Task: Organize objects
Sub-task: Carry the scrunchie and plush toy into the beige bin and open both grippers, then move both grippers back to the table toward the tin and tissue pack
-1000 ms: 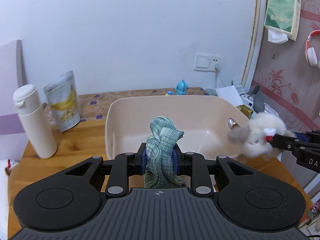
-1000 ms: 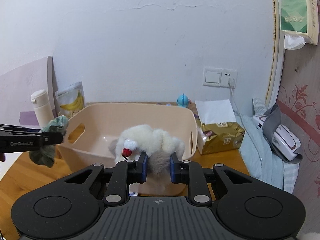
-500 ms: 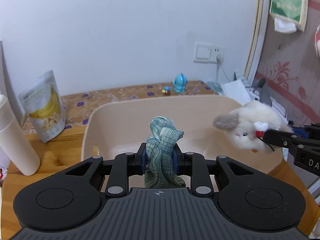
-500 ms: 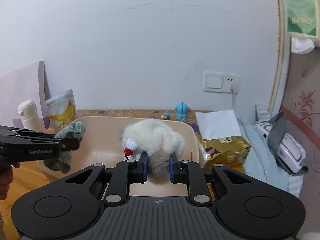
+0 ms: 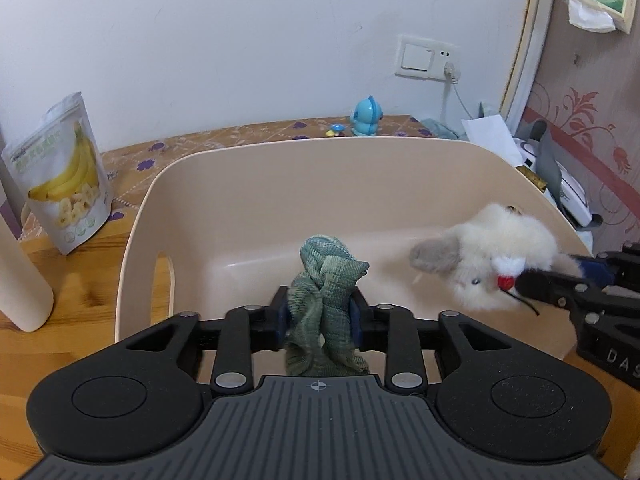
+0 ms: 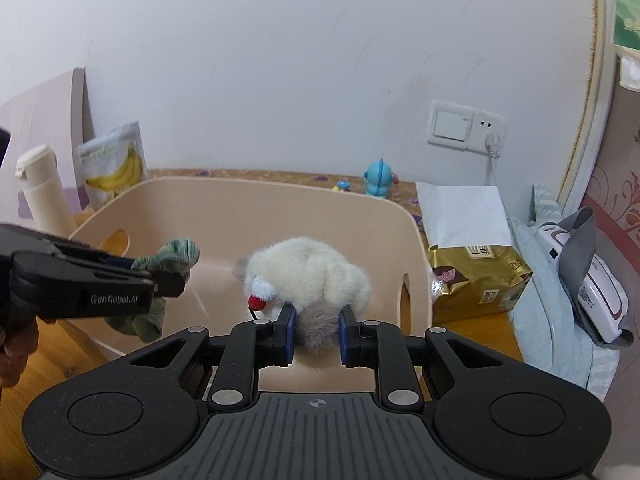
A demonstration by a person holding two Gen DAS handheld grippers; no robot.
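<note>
Two claws are mine, and each one has a soft thing in it. My left claw [image 5: 320,316] has a green sock [image 5: 326,280] bunched up between its blue pads [image 5: 282,318]. The sock is checked and crumpled, with a knot of cloth sticking up above the pads and more hanging below. The jaws are just starting to open, but the sock sits between them and the pads touch it on both sides. My right claw [image 6: 316,332] is squeezed tight on a fluffy white toy animal [image 6: 316,268], pinching its grey furry part. The toy has a red nose and a grey ear. Both claws tip downward over a big beige tub [image 5: 248,184], the sock on the left side and the toy on the right, apart from each other. My hand [image 6: 12,348] peeks in at the left edge. The tub sits on a wooden table [image 5: 84,280], near a banana chip bag [image 5: 66,176] and a white bottle [image 6: 42,188].
</note>
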